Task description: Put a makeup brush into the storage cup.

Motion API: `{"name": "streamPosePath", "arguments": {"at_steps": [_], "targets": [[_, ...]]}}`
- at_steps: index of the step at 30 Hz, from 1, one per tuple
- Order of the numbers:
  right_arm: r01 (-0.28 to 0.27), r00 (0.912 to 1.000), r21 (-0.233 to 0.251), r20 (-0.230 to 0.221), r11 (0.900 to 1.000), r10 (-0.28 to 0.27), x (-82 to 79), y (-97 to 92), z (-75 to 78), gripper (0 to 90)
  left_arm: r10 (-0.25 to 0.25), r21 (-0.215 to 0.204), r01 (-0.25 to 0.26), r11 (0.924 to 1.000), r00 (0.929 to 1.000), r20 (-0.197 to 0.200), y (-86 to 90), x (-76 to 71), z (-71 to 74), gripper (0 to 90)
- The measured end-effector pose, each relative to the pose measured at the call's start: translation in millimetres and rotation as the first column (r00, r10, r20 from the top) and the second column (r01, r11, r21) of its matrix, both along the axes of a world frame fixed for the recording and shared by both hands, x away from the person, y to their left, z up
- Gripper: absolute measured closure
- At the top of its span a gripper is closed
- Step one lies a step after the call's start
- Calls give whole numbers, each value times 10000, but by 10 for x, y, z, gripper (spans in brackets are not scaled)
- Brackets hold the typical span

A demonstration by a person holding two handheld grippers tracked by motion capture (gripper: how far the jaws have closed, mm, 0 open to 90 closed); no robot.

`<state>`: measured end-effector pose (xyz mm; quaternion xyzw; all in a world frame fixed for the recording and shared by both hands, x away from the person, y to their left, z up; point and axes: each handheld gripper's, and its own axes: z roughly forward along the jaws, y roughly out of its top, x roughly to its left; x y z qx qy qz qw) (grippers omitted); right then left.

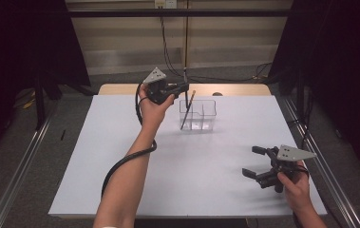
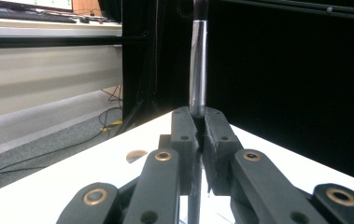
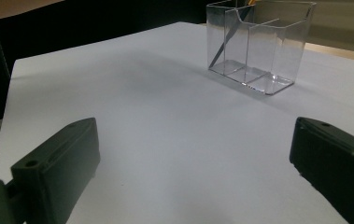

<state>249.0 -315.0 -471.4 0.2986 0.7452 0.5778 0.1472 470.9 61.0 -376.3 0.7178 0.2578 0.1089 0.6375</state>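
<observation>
The left gripper (image 1: 183, 88) is held up over the far part of the table (image 1: 120, 156), its jaws clenched on a thin upright brush (image 2: 197, 65). In the left gripper view the brush rises straight out of the pinch between the two pads, a shiny metal sleeve just above them and a dark part at the top edge; a thin stretch of it runs down below the pads as well. In the high view the brush (image 1: 186, 95) hangs from the jaws as a dark line, its lower end just above, or perhaps just inside, the left end of the clear holder (image 1: 205, 115); the picture is too small to tell which. A pencil (image 1: 188, 110) already leans in that left compartment, tip down and top tilted to the right, close beside the jaws. The holder stands on the table directly below and a little beyond the left jaws. The right gripper (image 1: 254, 161) rests low near the right front of the table, in the person's hand, well apart from the holder. Its jaws stand released and wide, with bare table between them in the right gripper view (image 3: 193, 163). Ahead of those jaws and well beyond them the holder (image 3: 277, 46) shows its dividers, with the pencil (image 3: 221, 46) slanting in the left compartment.
</observation>
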Motion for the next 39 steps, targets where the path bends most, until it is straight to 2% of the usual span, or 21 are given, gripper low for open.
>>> {"name": "streamPosePath", "arguments": {"at_steps": [33,39], "targets": [[14,10000,8,65,10000,-14,-5,-6,9,13,400,215,-401,9990,9992,41,-14,51,-125,837],[0,10000,13,55,10000,0,-4,-5,7,13,316,313,-316,9990,9995,2,-22,48,-160,837]]}}
